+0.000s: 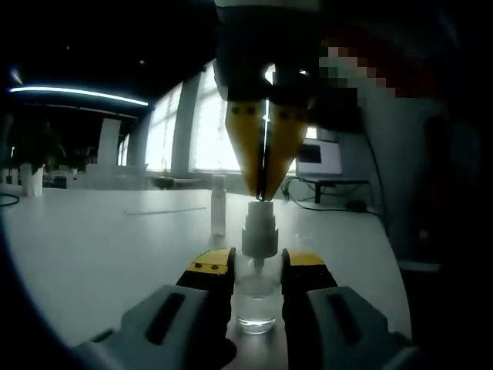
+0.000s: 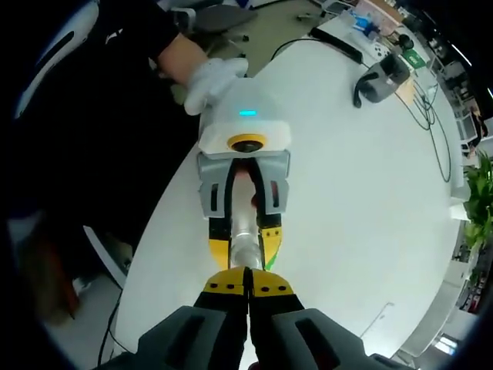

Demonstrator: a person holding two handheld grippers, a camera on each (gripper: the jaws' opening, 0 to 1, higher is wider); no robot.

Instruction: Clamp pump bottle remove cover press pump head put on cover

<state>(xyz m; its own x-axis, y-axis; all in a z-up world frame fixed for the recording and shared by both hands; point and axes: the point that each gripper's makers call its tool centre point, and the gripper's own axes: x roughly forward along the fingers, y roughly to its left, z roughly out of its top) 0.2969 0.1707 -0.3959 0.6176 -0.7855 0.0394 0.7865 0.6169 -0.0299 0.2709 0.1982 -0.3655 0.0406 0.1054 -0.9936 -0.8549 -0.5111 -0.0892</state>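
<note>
A clear pump bottle stands upright on the white table, and my left gripper is shut on its body. Its grey pump head is bare. My right gripper comes down from above with its yellow fingers shut, tips touching the top of the pump head. A slim clear cover stands on the table just behind and left of the bottle. Looking down in the right gripper view, my right gripper is over the bottle, which the left gripper clamps.
A person's gloved hand holds the left gripper at the table's edge. A dark device with cables lies far off on the table. Monitors and bright windows stand behind; a plant is at the right.
</note>
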